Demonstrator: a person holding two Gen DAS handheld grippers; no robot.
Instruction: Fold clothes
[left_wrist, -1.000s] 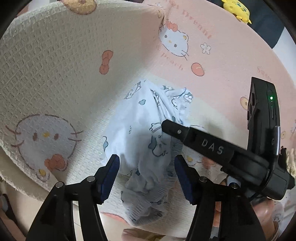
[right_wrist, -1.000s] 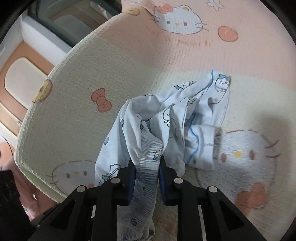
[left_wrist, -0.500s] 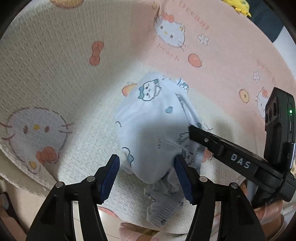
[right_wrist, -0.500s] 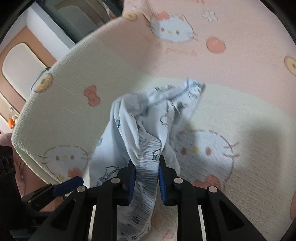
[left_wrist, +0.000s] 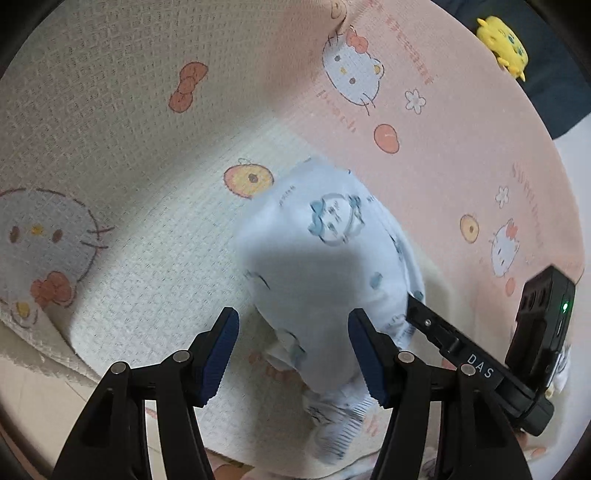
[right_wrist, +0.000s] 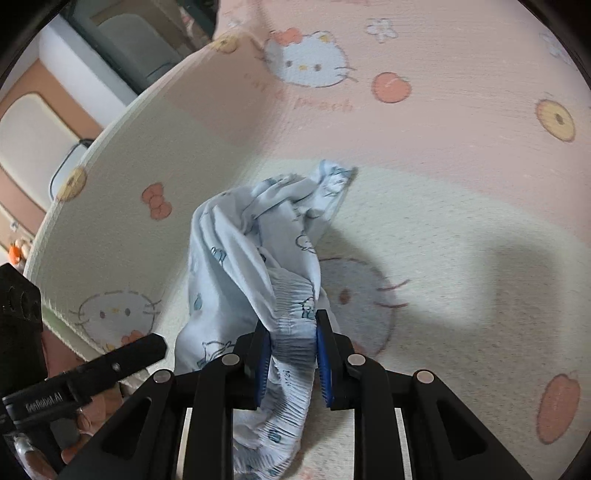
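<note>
A pale blue child's garment (left_wrist: 332, 258) with small cartoon prints lies on the blanket, one end lifted. Its ribbed elastic band (right_wrist: 291, 317) is clamped between the blue pads of my right gripper (right_wrist: 291, 354), which is shut on it. The cloth trails away from those jaws in a twisted bunch (right_wrist: 258, 221). My left gripper (left_wrist: 293, 354) stands open just above the garment's near end; its pads touch no cloth. One finger (left_wrist: 436, 328) of my right gripper shows at the right of the left wrist view. A finger (right_wrist: 122, 362) of my left gripper shows low on the left of the right wrist view.
A pink and cream waffle blanket (left_wrist: 110, 110) with cat and bow prints covers the whole surface. Its near edge (left_wrist: 44, 354) drops to the floor. A yellow plush toy (left_wrist: 502, 40) lies on dark cloth at the far right. A person's hand (right_wrist: 88, 417) grips the left tool.
The right gripper has pulled the garment rightwards with the band still clamped. The bunched cloth has stretched out smoother in the left wrist view. The left gripper rolled slightly and stayed open.
</note>
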